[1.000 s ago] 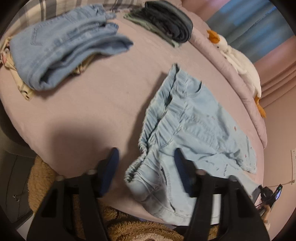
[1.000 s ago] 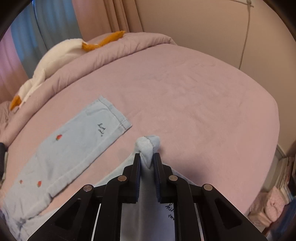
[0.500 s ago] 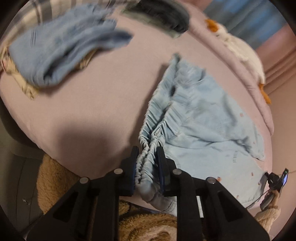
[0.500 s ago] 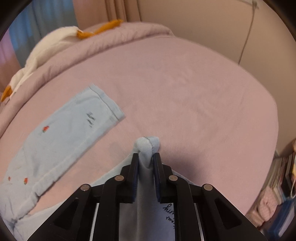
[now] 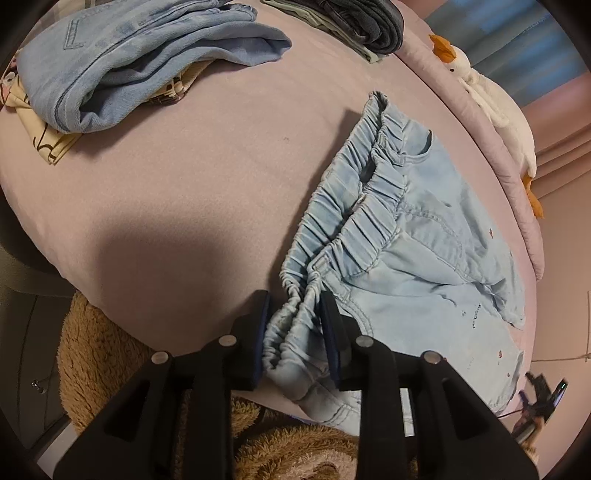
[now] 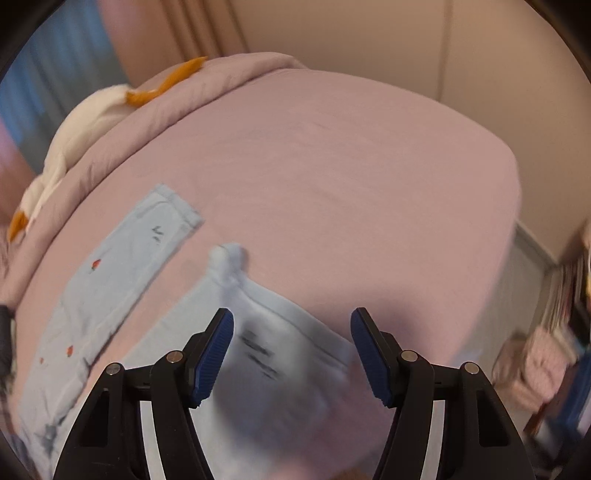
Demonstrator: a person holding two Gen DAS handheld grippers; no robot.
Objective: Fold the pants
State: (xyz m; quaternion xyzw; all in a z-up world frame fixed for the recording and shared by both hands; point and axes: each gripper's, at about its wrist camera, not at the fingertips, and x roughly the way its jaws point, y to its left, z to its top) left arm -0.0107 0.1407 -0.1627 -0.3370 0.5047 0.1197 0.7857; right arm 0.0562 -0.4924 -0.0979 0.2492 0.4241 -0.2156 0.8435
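Observation:
Light blue pants [image 5: 424,240] with small red prints lie spread on the pink bed [image 5: 184,184], the elastic waistband [image 5: 354,199] toward me. My left gripper [image 5: 295,314] is at the bed's near edge, shut on the bunched near corner of the waistband, which fills the narrow gap between its pads. In the right wrist view, my right gripper [image 6: 293,332] stands open just above the near pant leg [image 6: 280,350]. That leg's pinched hem tip [image 6: 229,258] lies free ahead of the fingers. The other leg [image 6: 122,266] lies flat to the left.
Folded blue jeans [image 5: 129,55] and dark folded clothes [image 5: 365,22] sit at the far left of the bed. A white goose plush [image 5: 491,99] lies along the rolled blanket [image 6: 221,85]. A brown fluffy rug [image 5: 103,369] lies below the bed edge, and shelves [image 6: 554,332] stand at the right.
My left gripper closed onto the waistband corner, though its pads now stand slightly wider than half a second ago. My right gripper has opened and let go of the pant leg hem.

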